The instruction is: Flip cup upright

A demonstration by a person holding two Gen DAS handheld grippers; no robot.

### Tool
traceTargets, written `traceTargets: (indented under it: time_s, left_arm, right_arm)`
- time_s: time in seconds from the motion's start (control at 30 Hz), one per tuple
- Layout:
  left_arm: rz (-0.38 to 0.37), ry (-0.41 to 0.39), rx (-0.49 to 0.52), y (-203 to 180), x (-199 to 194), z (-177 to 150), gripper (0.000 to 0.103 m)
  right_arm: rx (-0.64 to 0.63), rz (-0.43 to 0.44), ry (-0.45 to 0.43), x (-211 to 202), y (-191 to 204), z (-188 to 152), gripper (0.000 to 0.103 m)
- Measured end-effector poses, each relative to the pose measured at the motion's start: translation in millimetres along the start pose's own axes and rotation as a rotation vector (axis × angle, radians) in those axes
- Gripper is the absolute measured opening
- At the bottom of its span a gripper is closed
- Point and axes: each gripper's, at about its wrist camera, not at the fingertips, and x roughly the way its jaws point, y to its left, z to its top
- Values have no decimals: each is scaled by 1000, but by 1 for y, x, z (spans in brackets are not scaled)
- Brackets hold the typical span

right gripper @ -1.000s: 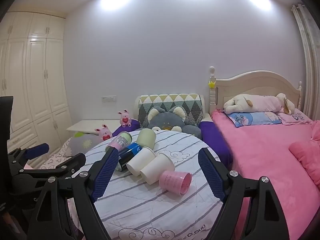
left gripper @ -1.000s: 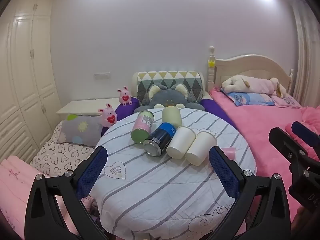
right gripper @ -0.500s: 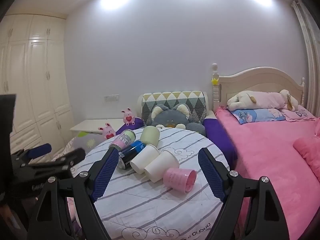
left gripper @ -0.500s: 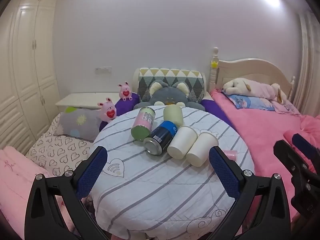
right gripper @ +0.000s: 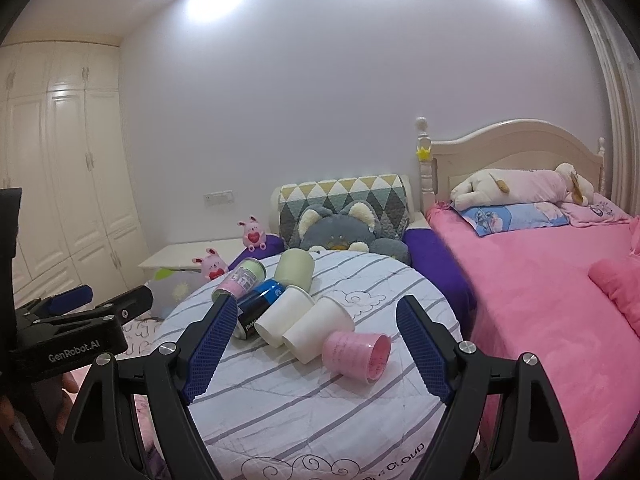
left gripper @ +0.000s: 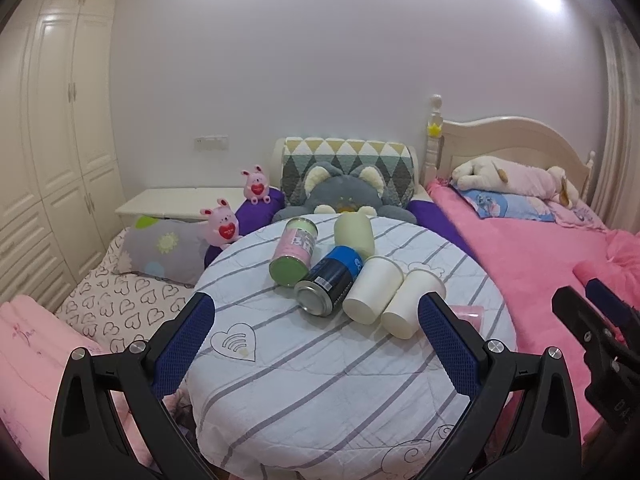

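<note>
Several cups and cans lie on their sides in a row on a round table with a striped white cloth [left gripper: 320, 392]. In the left wrist view I see a pink-green can [left gripper: 294, 256], a pale green cup [left gripper: 354, 234], a blue can [left gripper: 330, 286] and two white paper cups [left gripper: 372, 294] [left gripper: 412, 304]; a pink cup [left gripper: 470, 314] is mostly hidden behind a finger. The right wrist view shows the pink cup [right gripper: 356, 356] on its side, mouth toward me. My left gripper [left gripper: 316, 344] and right gripper [right gripper: 316, 342] are both open and empty, short of the row.
A pink bed [right gripper: 552, 292] lies right of the table. A grey cat cushion [left gripper: 344, 196] and patterned pillow [left gripper: 348, 160] sit behind it. Pink plush toys [left gripper: 222, 226], a low white table [left gripper: 180, 200] and wardrobes [left gripper: 52, 140] are to the left.
Both grippers have drawn slightly nearer the table and shifted a little; the cups and cans have not moved. Both stay open.
</note>
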Motion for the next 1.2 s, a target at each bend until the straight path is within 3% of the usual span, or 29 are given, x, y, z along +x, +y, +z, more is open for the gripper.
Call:
traceTargets:
  time_s: [1.2]
  left_arm:
    - [10,51,41,-4,32,0,103]
  right_arm:
    - [20,8,22,26,-7,2,83]
